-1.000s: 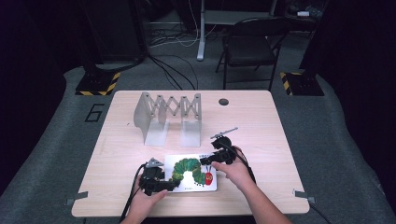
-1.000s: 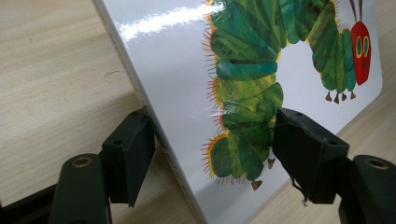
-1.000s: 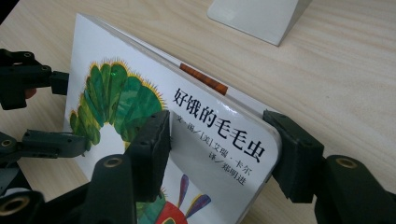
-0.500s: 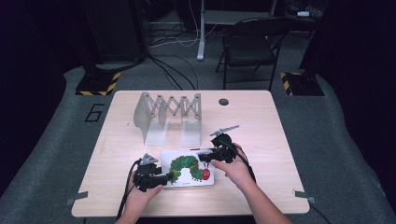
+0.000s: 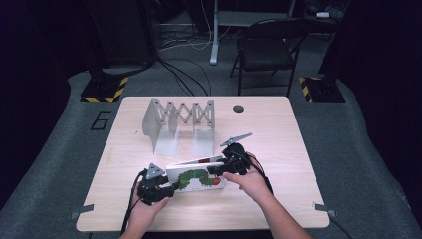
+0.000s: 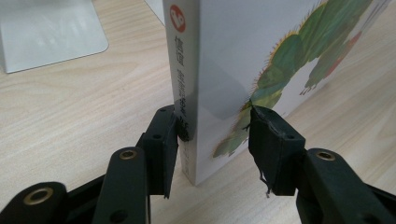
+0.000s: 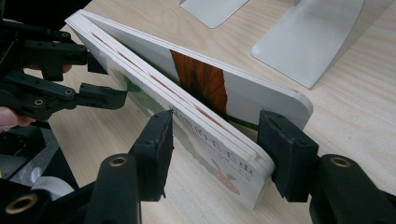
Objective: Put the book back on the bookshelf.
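Lifted since the earlier frame, the white caterpillar-cover board book point(image 5: 195, 178) now stands tilted on its lower edge on the pale wooden tabletop point(image 5: 278, 144), near its front edge. Left gripper point(image 5: 166, 191), its fingers just closing, clamps the spine end; right gripper point(image 5: 215, 171) grips the other end. Behind stands a grey metal accordion book rack point(image 5: 174, 122); beyond, grey carpet point(image 5: 348, 134) and a black folding chair point(image 5: 266, 47).

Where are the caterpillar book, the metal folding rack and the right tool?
caterpillar book point(image 5: 194, 178): high view, on its front cover.
metal folding rack point(image 5: 180, 116): high view, on its scissor lattice.
right tool point(image 7: 217, 149): right gripper view, midway between its fingertips.
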Demonstrator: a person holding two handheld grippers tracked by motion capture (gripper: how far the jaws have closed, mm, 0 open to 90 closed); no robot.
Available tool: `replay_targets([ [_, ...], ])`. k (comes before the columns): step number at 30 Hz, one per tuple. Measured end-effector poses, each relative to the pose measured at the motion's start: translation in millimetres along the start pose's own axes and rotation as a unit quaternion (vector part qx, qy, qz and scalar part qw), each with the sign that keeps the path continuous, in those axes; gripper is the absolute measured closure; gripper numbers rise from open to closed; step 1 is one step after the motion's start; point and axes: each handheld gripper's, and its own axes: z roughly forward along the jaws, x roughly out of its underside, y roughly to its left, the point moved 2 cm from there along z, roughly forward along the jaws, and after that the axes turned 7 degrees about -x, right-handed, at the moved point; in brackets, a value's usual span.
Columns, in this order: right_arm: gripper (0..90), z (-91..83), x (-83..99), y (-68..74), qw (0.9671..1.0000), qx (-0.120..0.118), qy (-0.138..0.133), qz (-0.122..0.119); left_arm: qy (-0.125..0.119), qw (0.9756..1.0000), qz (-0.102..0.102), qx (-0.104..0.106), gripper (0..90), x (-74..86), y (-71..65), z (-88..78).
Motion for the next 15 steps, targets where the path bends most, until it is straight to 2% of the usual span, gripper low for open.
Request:
replay_targets([
  [3,44.8,-1.3,1.3,-1.9,0.9999,-0.008,0.003,-0.005,0.005,0.9999,0.007,0.012,54.1,0.6,1.4,-1.9],
  [5,43.9,-1.5,2.6,-1.2,0.9999,-0.015,0.005,0.003,0.003,0.9997,0.003,0.024,54.3,1.0,3.5,-3.1],
  [8,43.6,-1.2,4.4,-1.7,0.9998,-0.017,0.006,-0.003,-0.006,0.9992,0.0,0.039,52.0,-0.4,5.5,-5.1],
  [9,43.5,-1.4,5.0,-1.3,0.9998,-0.017,0.007,-0.001,-0.014,0.9992,-0.002,0.039,50.9,-0.8,5.0,-4.3],
  [14,43.3,-1.8,7.4,1.2,0.9998,-0.017,0.006,0.003,-0.01,0.9985,0.007,0.053,48.4,-4.9,4.6,-3.8],
  [15,43.2,-2.7,8.4,0.3,0.9997,-0.019,0.01,-0.005,-0.009,0.9987,0.011,0.049,48.4,-6.1,3.5,-3.7],
])
